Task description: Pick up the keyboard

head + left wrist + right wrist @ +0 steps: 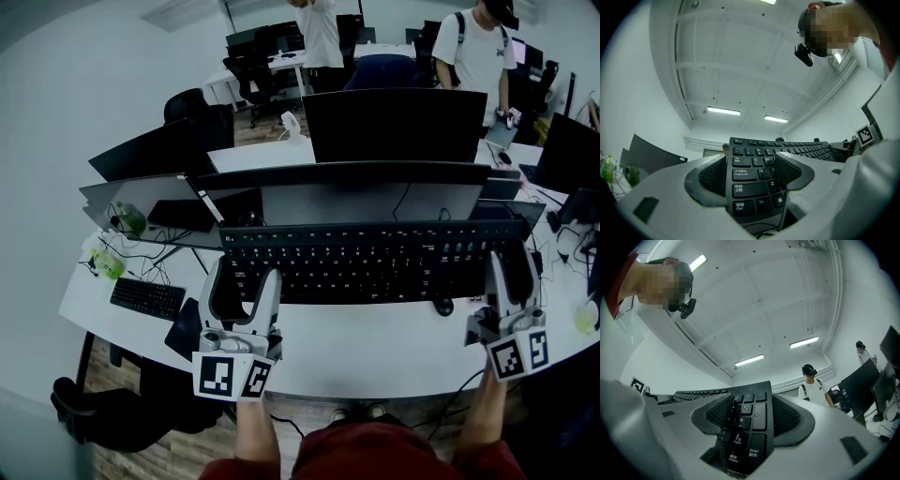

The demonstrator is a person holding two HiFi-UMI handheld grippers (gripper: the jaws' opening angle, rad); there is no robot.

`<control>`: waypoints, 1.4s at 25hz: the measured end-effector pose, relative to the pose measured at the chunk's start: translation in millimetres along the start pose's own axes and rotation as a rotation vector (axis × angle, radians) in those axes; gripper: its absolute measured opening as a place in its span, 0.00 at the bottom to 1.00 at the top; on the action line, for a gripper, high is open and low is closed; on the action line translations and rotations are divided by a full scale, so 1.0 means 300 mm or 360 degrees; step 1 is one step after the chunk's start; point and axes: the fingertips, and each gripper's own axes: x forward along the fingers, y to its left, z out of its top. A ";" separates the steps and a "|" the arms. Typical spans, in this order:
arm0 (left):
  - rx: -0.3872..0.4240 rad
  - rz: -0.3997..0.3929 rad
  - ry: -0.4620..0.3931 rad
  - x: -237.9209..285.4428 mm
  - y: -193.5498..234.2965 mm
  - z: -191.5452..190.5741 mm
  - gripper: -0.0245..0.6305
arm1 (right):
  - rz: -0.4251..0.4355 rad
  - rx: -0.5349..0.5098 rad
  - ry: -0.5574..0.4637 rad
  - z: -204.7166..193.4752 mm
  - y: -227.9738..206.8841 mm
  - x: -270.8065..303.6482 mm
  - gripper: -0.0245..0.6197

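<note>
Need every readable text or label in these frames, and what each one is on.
"Caps Lock": keyboard, left-end key, left gripper view
"Shift": key below Caps Lock
"Ctrl": bottom-row key
"Fn": key beside Ctrl
"Enter": number pad, right gripper view
"Delete": number pad, bottom key
"3 PgDn": number pad
Too small to read: the remaining key legends, and the second keyboard in the head view.

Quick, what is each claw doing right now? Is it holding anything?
Left claw: closed, holding the left end of the keyboard.
Right claw: closed, holding the keyboard's number-pad end.
</note>
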 end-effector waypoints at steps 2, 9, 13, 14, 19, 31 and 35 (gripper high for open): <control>-0.0001 -0.0001 -0.0001 0.000 0.000 0.002 0.53 | 0.0000 0.0000 -0.0001 0.002 0.001 0.000 0.43; -0.0005 -0.0006 0.0006 0.001 0.001 0.004 0.53 | -0.0002 -0.0014 0.0006 0.008 0.007 0.000 0.43; -0.0008 -0.0011 0.0008 0.002 0.001 0.003 0.53 | -0.0016 0.0000 0.0008 0.005 0.003 -0.004 0.43; -0.0010 -0.0011 0.0010 0.002 0.001 0.002 0.53 | -0.0018 0.0001 0.0009 0.005 0.003 -0.005 0.43; -0.0015 -0.0009 0.0023 0.004 0.002 0.000 0.53 | -0.0023 0.0003 0.0021 0.004 0.003 -0.005 0.43; -0.0003 0.0001 0.0019 -0.002 -0.001 0.009 0.53 | -0.0009 0.0025 0.0023 0.002 0.002 -0.002 0.43; 0.0001 0.0006 0.0021 -0.005 -0.004 0.013 0.53 | -0.0005 0.0032 0.0026 0.001 0.000 -0.001 0.43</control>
